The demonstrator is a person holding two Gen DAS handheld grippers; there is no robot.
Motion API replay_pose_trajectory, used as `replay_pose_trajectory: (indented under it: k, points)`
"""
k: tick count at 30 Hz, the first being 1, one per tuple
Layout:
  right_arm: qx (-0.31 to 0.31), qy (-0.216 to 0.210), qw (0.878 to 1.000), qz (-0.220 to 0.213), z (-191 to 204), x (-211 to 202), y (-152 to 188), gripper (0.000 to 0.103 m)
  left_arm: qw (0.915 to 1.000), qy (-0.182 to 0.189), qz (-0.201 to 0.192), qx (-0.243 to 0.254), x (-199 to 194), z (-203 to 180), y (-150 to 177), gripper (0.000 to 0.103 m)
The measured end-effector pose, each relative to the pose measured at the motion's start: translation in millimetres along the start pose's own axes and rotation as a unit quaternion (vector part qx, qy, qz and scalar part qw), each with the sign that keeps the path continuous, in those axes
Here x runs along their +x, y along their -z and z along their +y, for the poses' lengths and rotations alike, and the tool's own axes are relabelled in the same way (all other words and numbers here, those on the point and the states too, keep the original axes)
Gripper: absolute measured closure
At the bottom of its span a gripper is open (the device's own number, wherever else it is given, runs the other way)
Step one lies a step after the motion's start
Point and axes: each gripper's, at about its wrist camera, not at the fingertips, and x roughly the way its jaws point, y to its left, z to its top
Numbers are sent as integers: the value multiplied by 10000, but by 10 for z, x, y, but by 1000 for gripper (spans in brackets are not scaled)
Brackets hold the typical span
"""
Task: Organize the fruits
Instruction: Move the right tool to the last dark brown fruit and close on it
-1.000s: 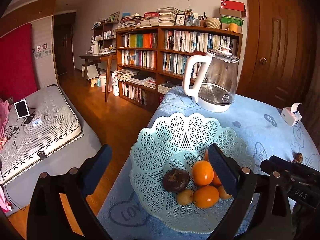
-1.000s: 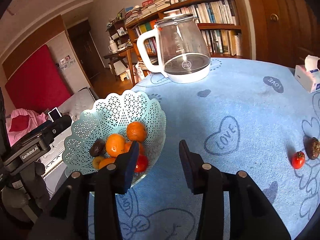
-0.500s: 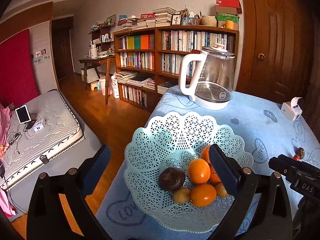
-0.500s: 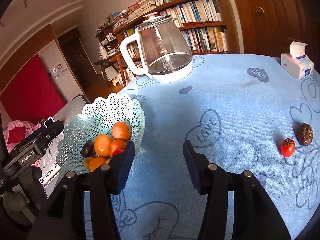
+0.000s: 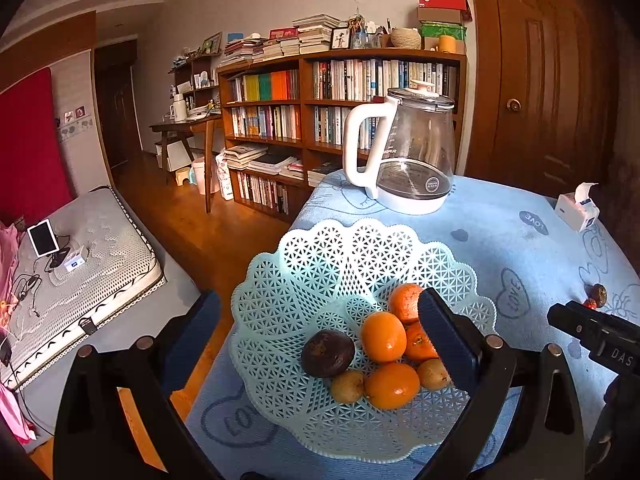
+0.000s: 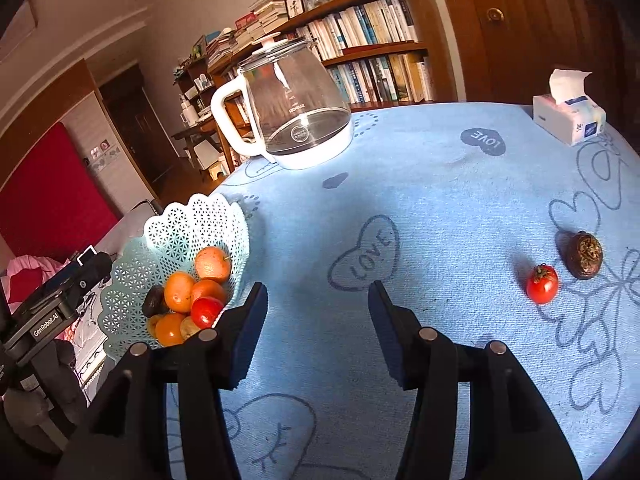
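A pale blue lattice basket (image 5: pixel 304 280) (image 6: pixel 176 232) sits at the table's left edge. It holds several oranges (image 5: pixel 383 336), a dark passion fruit (image 5: pixel 327 353), small brown fruits and a red tomato (image 6: pixel 206 311). My left gripper (image 5: pixel 316 340) hangs open over the basket, nothing between its fingers. My right gripper (image 6: pixel 316 320) stands open above bare blue cloth right of the basket. A loose red tomato (image 6: pixel 541 283) and a dark wrinkled fruit (image 6: pixel 585 255) lie on the cloth to its right.
A glass kettle (image 6: pixel 286 114) with a white handle stands at the back of the blue "LOVE" tablecloth (image 6: pixel 400 184). A tissue box (image 6: pixel 568 118) sits at the back right. Beyond the table's left edge are a mattress (image 5: pixel 80 264), wooden floor and bookshelves (image 5: pixel 340 92).
My right gripper has drawn away from the basket toward the right, bringing the loose tomato and dark fruit closer. The left gripper has pulled back slightly from the basket.
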Motion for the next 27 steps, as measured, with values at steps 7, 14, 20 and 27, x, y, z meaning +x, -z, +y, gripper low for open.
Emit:
replay_pose_trajectory:
  k: [7, 14, 20, 27]
  points:
    - [283, 314, 9991, -68, -330, -111, 22, 50, 9998, 115, 11, 165, -26, -146, 38, 3]
    - [647, 864, 9939, -218, -849, -299, 2, 50, 9986, 288, 16, 451, -83, -403, 103, 3]
    - [850, 1458, 9853, -278, -1324, -392, -75, 50, 9963, 495, 13, 700, -156, -627, 173, 3]
    - [1003, 1718, 9800, -101, -1613, -217, -209, 56, 9942, 658, -12, 853, -250, -812, 222, 3]
